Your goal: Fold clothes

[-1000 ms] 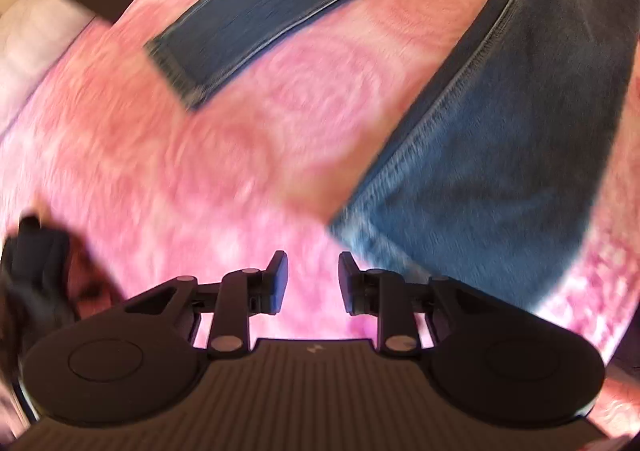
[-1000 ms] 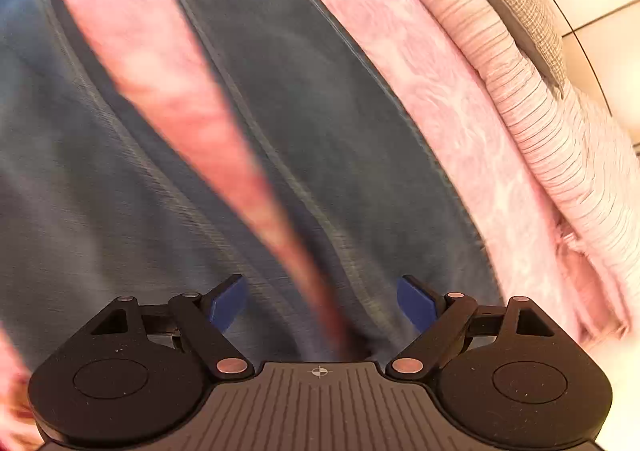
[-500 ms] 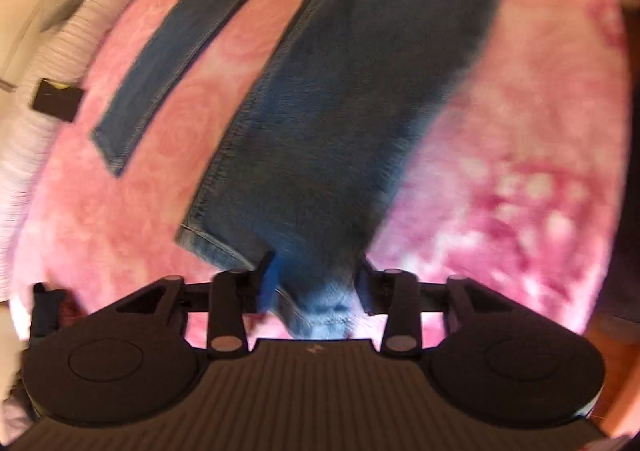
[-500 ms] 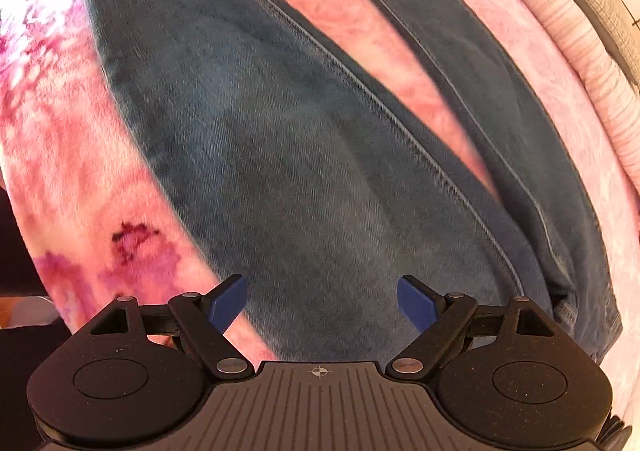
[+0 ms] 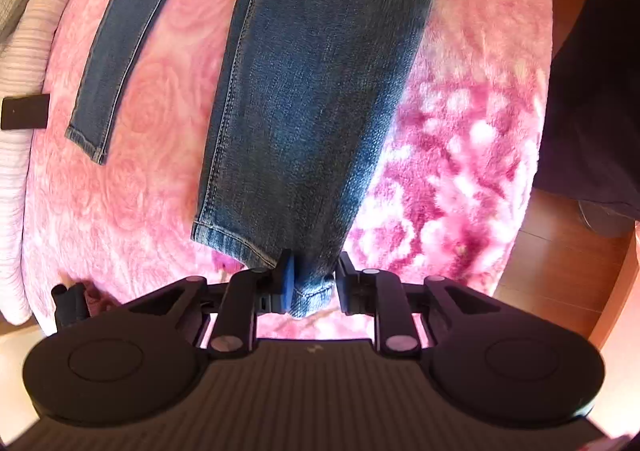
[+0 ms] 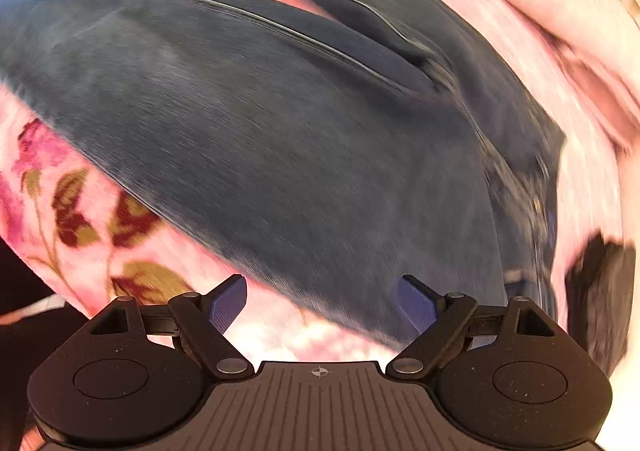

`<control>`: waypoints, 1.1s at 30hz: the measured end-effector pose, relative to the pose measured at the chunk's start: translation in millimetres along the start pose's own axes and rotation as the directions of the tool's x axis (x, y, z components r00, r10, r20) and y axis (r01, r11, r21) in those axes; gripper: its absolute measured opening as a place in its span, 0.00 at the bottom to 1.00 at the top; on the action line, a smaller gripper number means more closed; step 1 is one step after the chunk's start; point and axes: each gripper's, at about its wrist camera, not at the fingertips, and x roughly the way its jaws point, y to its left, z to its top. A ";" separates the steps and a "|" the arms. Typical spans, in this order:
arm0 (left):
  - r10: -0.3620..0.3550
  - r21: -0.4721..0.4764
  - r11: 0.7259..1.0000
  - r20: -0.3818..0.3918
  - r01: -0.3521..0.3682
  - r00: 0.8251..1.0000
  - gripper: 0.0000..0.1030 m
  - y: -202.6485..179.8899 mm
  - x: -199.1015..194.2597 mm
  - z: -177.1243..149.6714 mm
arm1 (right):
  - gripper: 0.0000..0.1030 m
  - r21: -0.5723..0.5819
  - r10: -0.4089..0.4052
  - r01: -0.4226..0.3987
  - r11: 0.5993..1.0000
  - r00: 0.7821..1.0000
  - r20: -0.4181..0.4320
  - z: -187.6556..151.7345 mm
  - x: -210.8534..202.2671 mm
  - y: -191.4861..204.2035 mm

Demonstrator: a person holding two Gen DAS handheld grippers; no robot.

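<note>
A pair of blue jeans (image 5: 316, 91) lies spread flat on a pink floral blanket (image 5: 460, 155). In the left wrist view the near leg's hem corner sits between the fingers of my left gripper (image 5: 314, 279), which stand a little apart around it. The other leg (image 5: 116, 63) lies apart to the left. In the blurred right wrist view my right gripper (image 6: 322, 303) is wide open and empty, hovering over the jeans' wide upper part (image 6: 280, 139) near the waist.
A striped pale pink cover (image 5: 20, 71) borders the blanket on the left, with a dark flat object (image 5: 26, 111) on it. A wooden floor (image 5: 560, 271) lies beyond the bed's right edge. A dark object (image 6: 600, 283) lies right of the waist.
My left gripper moved onto the near leg's hem, which now sits between its fingers. My right gripper swept toward the waist end and stayed open.
</note>
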 end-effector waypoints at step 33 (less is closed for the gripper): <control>0.098 -0.689 0.720 0.218 0.083 0.971 0.64 99.2 -176.4 68.7 | 0.99 0.496 0.036 -0.112 0.861 0.986 0.162 31.0 -154.4 -77.3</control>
